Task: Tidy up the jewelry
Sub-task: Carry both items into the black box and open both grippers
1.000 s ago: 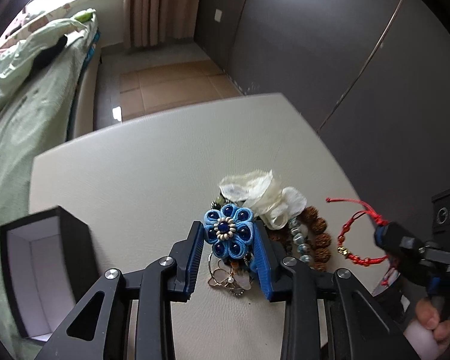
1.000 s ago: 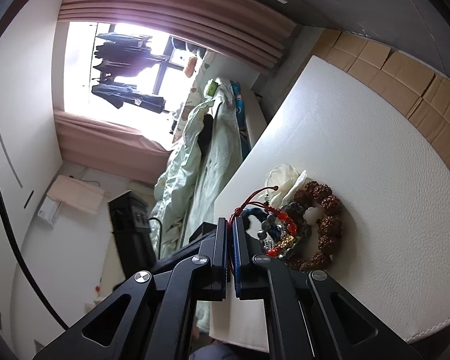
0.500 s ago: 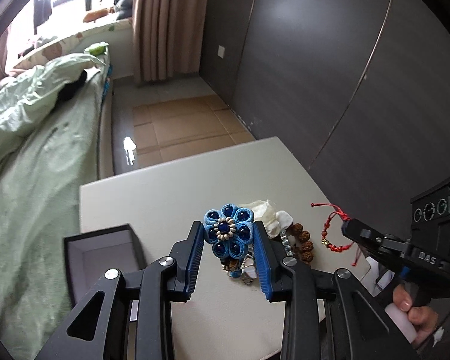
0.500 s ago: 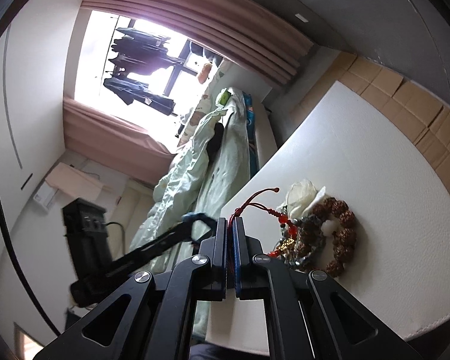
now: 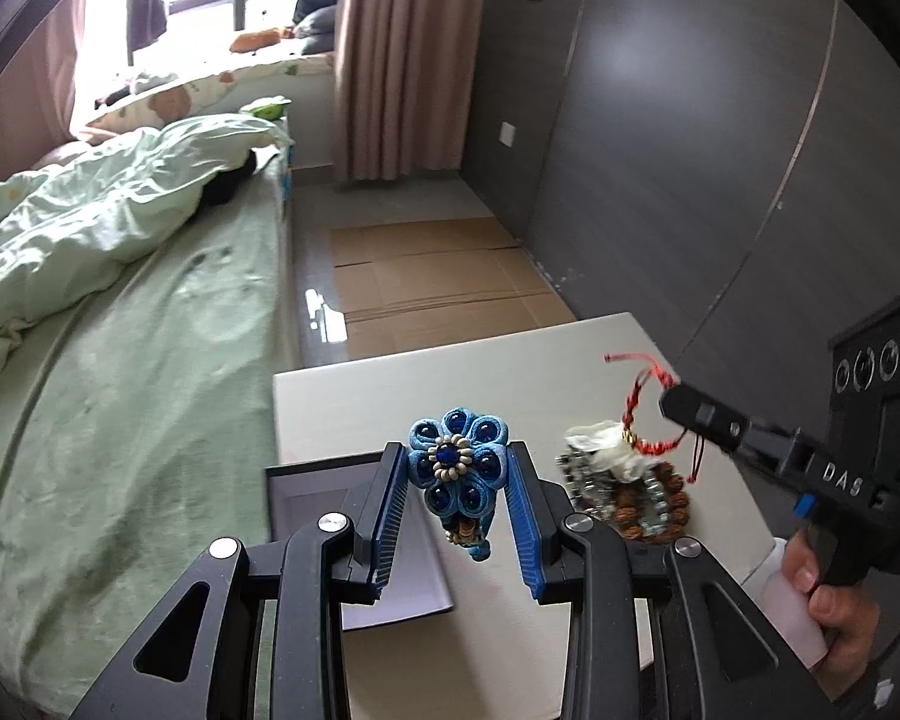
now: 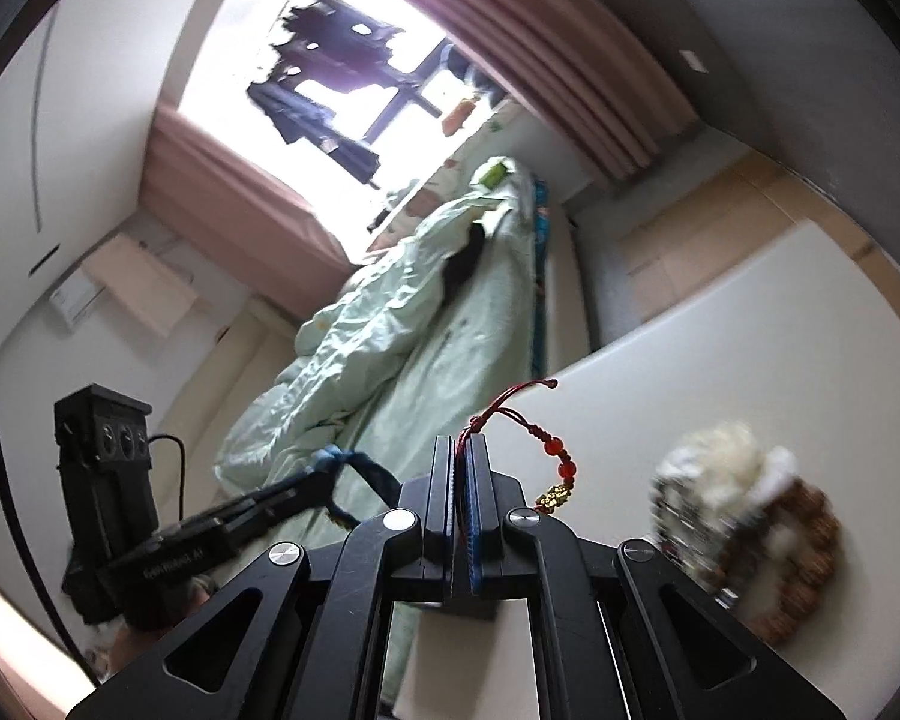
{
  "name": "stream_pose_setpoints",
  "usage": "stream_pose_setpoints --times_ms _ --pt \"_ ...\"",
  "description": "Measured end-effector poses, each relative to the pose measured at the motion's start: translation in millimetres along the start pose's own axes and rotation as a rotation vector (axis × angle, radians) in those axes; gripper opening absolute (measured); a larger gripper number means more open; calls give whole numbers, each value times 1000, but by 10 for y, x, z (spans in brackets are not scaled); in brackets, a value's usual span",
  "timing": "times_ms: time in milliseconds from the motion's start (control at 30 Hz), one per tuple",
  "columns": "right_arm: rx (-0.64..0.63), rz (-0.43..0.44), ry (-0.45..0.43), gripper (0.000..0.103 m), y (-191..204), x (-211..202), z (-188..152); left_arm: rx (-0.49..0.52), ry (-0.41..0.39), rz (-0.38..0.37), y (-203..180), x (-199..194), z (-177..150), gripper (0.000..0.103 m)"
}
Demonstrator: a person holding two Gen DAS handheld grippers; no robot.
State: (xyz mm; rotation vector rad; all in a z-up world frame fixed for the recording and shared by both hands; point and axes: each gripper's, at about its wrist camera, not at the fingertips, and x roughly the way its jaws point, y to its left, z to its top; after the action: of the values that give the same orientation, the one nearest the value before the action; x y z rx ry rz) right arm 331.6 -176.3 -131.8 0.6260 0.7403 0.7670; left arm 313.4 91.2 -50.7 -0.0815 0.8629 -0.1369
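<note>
My left gripper (image 5: pixel 455 477) is shut on a blue flower brooch (image 5: pixel 457 468) and holds it in the air above the table, over the right edge of an open dark jewelry box (image 5: pixel 306 498) with a pale lining. My right gripper (image 6: pixel 463 459) is shut on a red cord bracelet (image 6: pixel 546 462) with red beads and a gold charm; it also shows in the left wrist view (image 5: pixel 651 414), lifted above the table. A pile of jewelry (image 5: pixel 627 489) with a brown bead bracelet, silver chain and white fabric flower lies on the table; in the right wrist view (image 6: pixel 750 528) it is blurred.
The white table (image 5: pixel 570 360) has its far edge toward the cardboard-covered floor (image 5: pixel 438 276). A bed with a green quilt (image 5: pixel 102 276) runs along the left. A dark grey wardrobe wall (image 5: pixel 690 150) stands on the right.
Both grippers have risen away from the table with their pieces. The left gripper has carried the brooch left, toward the open box. The red bracelet has lifted off the pile.
</note>
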Motion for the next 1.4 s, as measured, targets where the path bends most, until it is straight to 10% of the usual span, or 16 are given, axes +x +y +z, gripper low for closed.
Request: stream_pose_setpoints --times_ms 500,700,1100,1200,1267,1333,1400 --pt "-90 45 119 5 395 745 -17 -114 64 46 611 428 -153 39" --pt "-94 51 165 5 472 903 -71 -234 120 -27 856 616 -216 74" --pt "-87 60 282 5 562 1234 -287 -327 58 36 1274 273 -382 76" --pt "-105 35 315 6 631 1327 -358 -330 55 43 1299 192 -423 91" --pt "-106 12 353 30 654 1400 -385 -329 47 42 1300 141 -443 95" --pt "-92 -8 371 78 640 1423 -397 -328 41 44 1283 104 -454 95" --pt "-96 -14 346 79 632 1341 -387 -330 37 45 1259 68 -474 95"
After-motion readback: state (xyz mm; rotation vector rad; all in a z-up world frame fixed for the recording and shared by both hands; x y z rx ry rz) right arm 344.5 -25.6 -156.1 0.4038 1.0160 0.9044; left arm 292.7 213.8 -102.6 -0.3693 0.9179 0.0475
